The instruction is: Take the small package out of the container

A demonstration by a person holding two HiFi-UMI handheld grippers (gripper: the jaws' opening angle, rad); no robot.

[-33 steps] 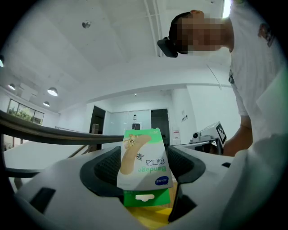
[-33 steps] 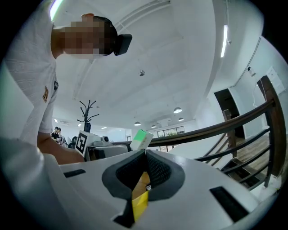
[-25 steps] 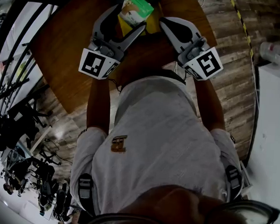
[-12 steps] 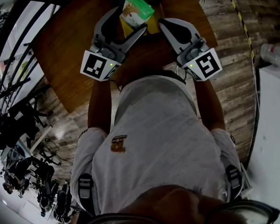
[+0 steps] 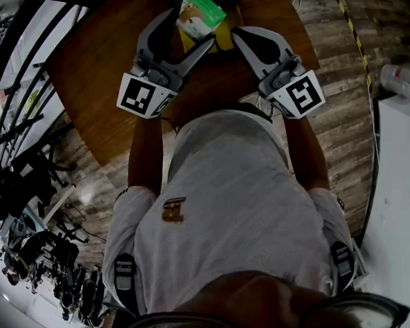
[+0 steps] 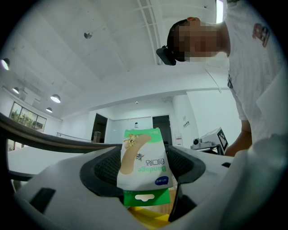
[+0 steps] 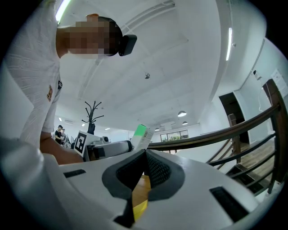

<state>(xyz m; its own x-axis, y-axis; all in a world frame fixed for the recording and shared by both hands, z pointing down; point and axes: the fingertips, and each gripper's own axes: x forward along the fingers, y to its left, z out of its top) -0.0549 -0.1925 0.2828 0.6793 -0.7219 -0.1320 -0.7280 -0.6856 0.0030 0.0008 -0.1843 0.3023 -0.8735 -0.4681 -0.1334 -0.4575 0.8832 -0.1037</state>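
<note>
One small package (image 5: 200,11) sits clamped in left hand-held gripper (image 5: 194,27), above yellow container (image 5: 225,37).

a brown wooden bench (image 5: 93,63) stands on a grey-brown plank floor (image 5: 334,98), beside a curved dark railing (image 5: 17,65). overhead, a white ceiling (image 6: 112,45) carries round lamps (image 6: 55,98). a coat stand (image 7: 92,114) and dark doorways (image 6: 161,126) lie beyond.

The person wears a white short-sleeved shirt (image 5: 231,196) with a small brown mark (image 5: 174,210), dark glasses (image 5: 351,316), and grey straps (image 5: 124,276) on both shoulders.
</note>
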